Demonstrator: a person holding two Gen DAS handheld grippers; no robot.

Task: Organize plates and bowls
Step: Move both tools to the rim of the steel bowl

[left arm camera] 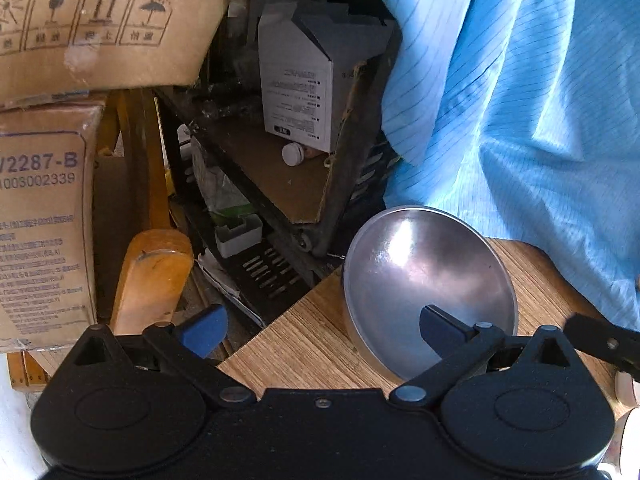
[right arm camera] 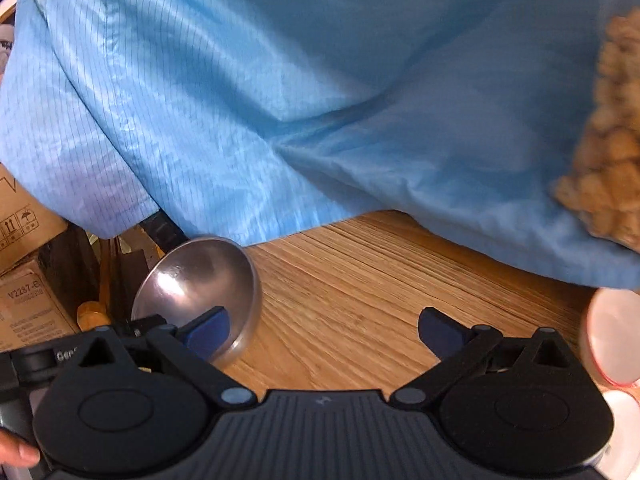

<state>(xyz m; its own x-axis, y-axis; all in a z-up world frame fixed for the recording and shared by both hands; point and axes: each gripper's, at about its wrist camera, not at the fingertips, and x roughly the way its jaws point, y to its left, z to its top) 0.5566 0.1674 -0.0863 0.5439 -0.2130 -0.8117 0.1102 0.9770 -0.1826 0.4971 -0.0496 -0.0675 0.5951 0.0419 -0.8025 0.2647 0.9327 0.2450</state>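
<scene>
Wooden tabletop (right arm camera: pixel 360 280), pale grain. Metal bowl (left arm camera: pixel 428 288) sits at its corner, tilted. Blue cloth (right arm camera: pixel 320 100) drapes over far edge. Pink-rimmed lids (right arm camera: pixel 612 340) near right edge.

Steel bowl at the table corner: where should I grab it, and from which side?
Grip the steel bowl by its thin rim, on the near edge facing the left tool. It sits tilted at the table corner with its open side toward you, so one finger can likely slip inside and one outside.

Shiny steel bowl (left arm camera: pixel 428 280) (right arm camera: pixel 200 280), empty, tilted on its side at the wooden table's corner.
</scene>
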